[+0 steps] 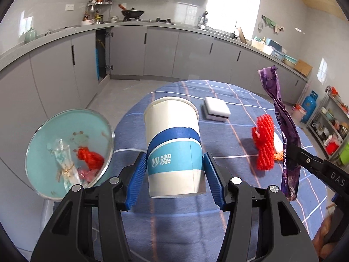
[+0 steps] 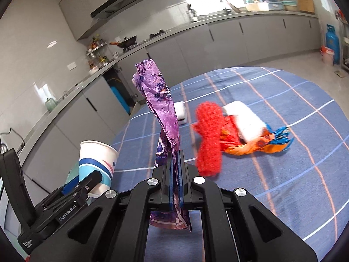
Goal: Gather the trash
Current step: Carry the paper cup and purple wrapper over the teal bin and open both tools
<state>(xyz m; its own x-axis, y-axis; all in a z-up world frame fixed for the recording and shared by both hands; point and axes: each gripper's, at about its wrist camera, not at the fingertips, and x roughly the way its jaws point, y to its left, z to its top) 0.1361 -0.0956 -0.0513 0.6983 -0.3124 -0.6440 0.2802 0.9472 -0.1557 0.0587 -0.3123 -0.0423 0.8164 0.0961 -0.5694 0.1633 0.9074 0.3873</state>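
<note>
Both pieces are light: your left gripper (image 1: pixel 174 170) half-open squeezes the thin paper cup (image 1: pixel 173 146) at mid-wall, so press gently, and your right gripper (image 2: pixel 176 166) fully closed pinches the soft, slippery purple wrapper (image 2: pixel 160 102).

A blue checked tablecloth (image 1: pixel 250 196) covers the round table. A white sponge block (image 1: pixel 217 108) lies near the cloth's far edge. Beyond the table, grey cabinets (image 1: pixel 161 52) run under a long counter, one door standing open. A black wok (image 1: pixel 132 13) sits on the stove, and a blue gas cylinder (image 1: pixel 308 106) stands by a metal shelf rack (image 1: pixel 333 126).
</note>
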